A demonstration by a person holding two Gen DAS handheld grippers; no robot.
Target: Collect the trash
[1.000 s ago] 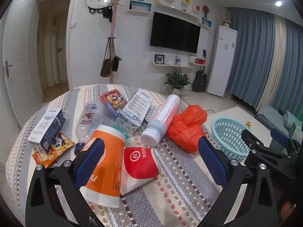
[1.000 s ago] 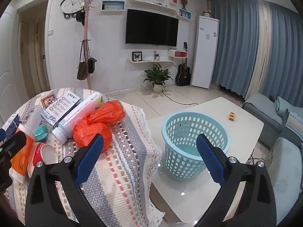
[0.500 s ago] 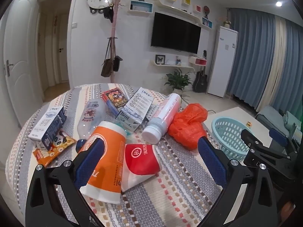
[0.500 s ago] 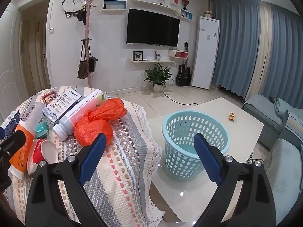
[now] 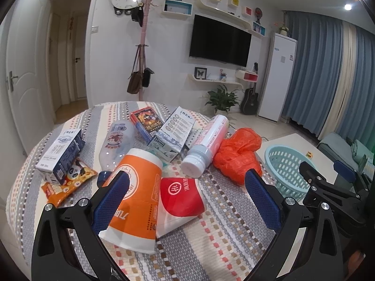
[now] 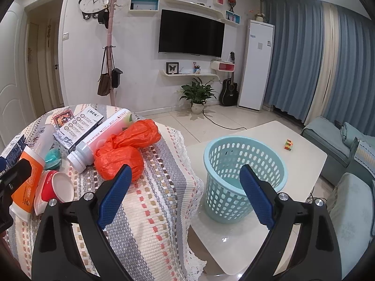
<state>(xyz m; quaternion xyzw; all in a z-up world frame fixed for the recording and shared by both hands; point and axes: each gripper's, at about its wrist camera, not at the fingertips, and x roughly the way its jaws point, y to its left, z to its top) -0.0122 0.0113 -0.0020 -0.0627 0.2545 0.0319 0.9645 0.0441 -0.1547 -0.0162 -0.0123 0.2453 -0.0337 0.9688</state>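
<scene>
Trash lies on a round table with a striped cloth (image 5: 211, 245): an orange paper cup (image 5: 138, 194), a red paper cup (image 5: 180, 194), a white bottle (image 5: 206, 145), a crumpled orange plastic bag (image 5: 239, 154), a clear bottle (image 5: 116, 142), a milk carton (image 5: 62, 154) and a snack packet (image 5: 68, 185). My left gripper (image 5: 185, 201) stands open just above the two cups, holding nothing. My right gripper (image 6: 185, 194) hangs open between the table's right edge and the light blue basket (image 6: 243, 175). The orange bag (image 6: 126, 149) lies just beyond its left finger.
The basket stands on a low white coffee table (image 6: 304, 161) with a small coloured cube (image 6: 288, 144). Flat boxes (image 5: 175, 128) and a red book (image 5: 146, 121) lie at the table's back. A sofa (image 6: 351, 187) stands to the right.
Both grippers have drifted slightly; the table items sit a little lower and nearer in the left wrist view. The right gripper's fingers have narrowed slightly. Nothing was picked up.
</scene>
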